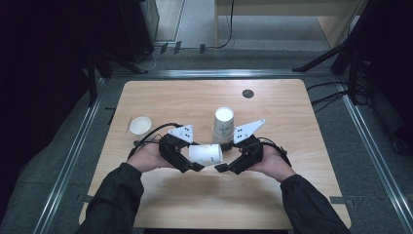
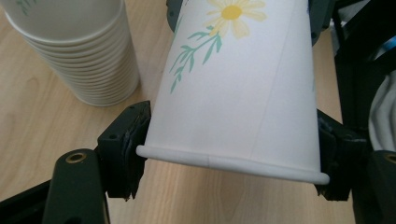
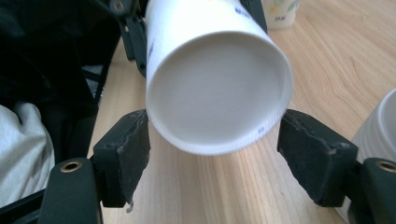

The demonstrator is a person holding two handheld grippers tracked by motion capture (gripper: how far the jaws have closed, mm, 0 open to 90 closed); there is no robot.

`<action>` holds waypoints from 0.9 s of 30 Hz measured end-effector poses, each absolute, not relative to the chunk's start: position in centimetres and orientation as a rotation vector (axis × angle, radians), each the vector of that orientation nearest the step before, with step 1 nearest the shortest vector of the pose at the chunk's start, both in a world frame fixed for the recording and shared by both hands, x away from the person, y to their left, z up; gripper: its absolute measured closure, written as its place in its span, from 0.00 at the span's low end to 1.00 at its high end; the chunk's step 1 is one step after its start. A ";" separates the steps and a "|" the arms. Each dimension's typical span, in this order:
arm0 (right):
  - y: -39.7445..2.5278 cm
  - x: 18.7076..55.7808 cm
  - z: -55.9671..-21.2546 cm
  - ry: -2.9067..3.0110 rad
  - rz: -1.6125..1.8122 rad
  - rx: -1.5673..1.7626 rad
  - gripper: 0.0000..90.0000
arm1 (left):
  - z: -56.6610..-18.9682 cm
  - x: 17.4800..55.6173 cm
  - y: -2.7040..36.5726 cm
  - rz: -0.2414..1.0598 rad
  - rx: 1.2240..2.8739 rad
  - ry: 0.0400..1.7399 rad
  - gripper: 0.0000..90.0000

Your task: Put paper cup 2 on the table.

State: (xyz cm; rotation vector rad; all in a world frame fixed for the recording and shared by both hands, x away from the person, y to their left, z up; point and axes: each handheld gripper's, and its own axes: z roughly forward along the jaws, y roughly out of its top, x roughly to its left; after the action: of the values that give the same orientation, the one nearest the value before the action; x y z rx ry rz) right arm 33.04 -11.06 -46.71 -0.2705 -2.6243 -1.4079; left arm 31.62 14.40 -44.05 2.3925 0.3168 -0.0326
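Paper cup (image 1: 205, 154), daisy-printed, lies sideways between both grippers above the worktop (image 1: 292, 195). Left gripper (image 2: 231, 156): fingers (image 2: 123, 149) closed on the cup wall just behind the rim. Right gripper (image 3: 212, 158): fingers (image 3: 126, 156) spread either side of the cup's base end, apparently not pinching. Judged mid-handover; next the right must close before the left lets go. Both hands low, angled inward; cup stack (image 1: 223, 125) just beyond the fingers.

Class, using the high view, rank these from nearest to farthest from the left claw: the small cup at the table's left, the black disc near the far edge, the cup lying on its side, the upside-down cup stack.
1. Cup lying on its side: held in the left claw.
2. Upside-down cup stack: just beyond, to the right.
3. Small cup: further out, to the left.
4. Black disc: near the far edge.
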 end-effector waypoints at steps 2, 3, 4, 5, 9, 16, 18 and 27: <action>-10.9 33.0 -46.8 -2.642 -1.390 -0.271 0.29 | -43.6 31.7 14.4 -0.030 2.424 0.315 0.28; -10.9 33.0 -46.9 -2.648 -1.383 -0.269 0.29 | -43.5 31.8 14.3 -0.028 2.438 0.315 0.28; -10.8 32.9 -47.0 -2.652 -1.379 -0.269 0.29 | -43.3 31.9 14.2 -0.027 2.462 0.312 0.28; -10.7 32.9 -47.0 -2.653 -1.372 -0.268 0.29 | -43.2 31.9 14.2 -0.021 2.474 0.310 0.28; -10.3 32.9 -47.3 -2.670 -1.358 -0.265 0.29 | -42.6 32.2 13.8 -0.038 2.536 0.308 0.28; -10.3 32.9 -47.4 -2.714 -1.345 -0.274 0.29 | -42.2 32.8 12.7 -0.028 2.601 0.316 0.28; -10.4 32.9 -47.3 -2.710 -1.344 -0.284 0.30 | -42.3 32.7 12.2 -0.032 2.631 0.296 0.28; -9.9 32.8 -47.7 -2.728 -1.320 -0.239 0.30 | -43.9 32.2 10.6 -0.046 2.744 0.254 0.28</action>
State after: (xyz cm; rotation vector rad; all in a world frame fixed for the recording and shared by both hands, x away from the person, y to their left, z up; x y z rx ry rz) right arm 32.75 -9.85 -47.70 -0.2395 -2.7279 -1.3200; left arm 32.24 10.63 -43.87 2.7445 0.2536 -0.0458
